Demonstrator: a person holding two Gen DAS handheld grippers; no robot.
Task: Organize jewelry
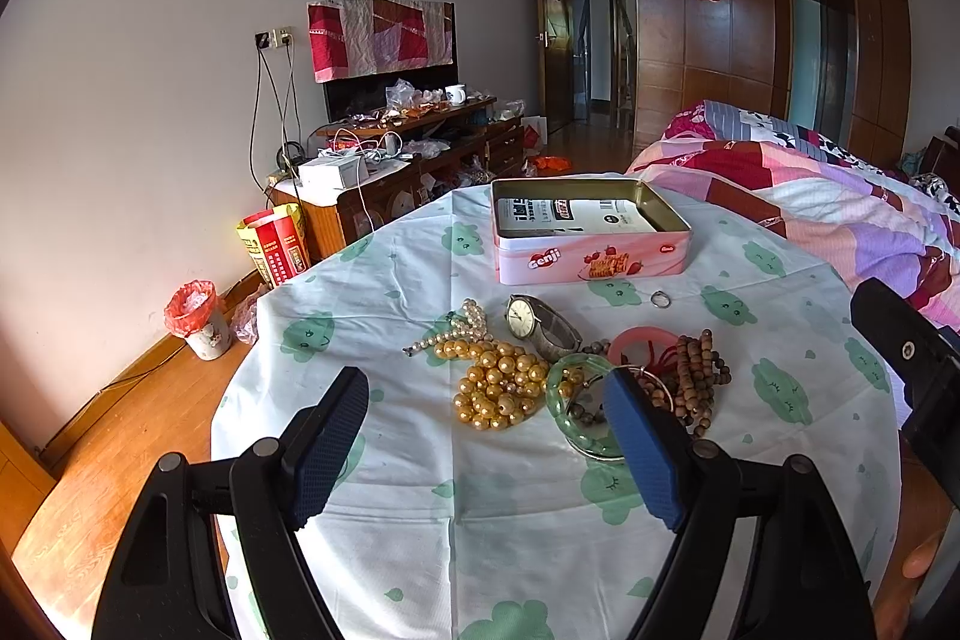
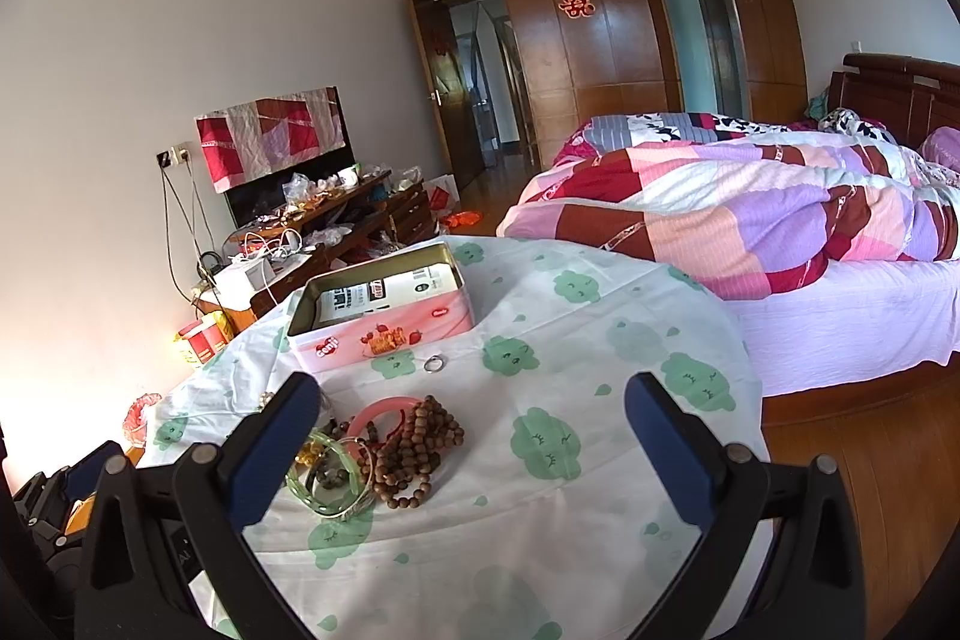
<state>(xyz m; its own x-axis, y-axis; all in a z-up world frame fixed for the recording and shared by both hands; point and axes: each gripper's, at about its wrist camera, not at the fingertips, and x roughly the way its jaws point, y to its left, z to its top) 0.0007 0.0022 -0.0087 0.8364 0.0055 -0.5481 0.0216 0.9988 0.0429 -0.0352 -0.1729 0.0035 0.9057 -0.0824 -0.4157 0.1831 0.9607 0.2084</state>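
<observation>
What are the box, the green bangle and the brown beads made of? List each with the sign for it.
Box: looks like printed tin, with a shiny metallic inner wall.
Green bangle: probably glass, jade or plastic; translucent and glossy, so it is unclear which.
Brown beads: likely wood, matte brown, with uneven tone.

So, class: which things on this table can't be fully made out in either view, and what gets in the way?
- Green bangle: left wrist view, its right side is behind the left gripper's finger.
- Watch: right wrist view, hidden behind the right gripper's finger.
- Tin: both views, label print inside too small to read.
</observation>
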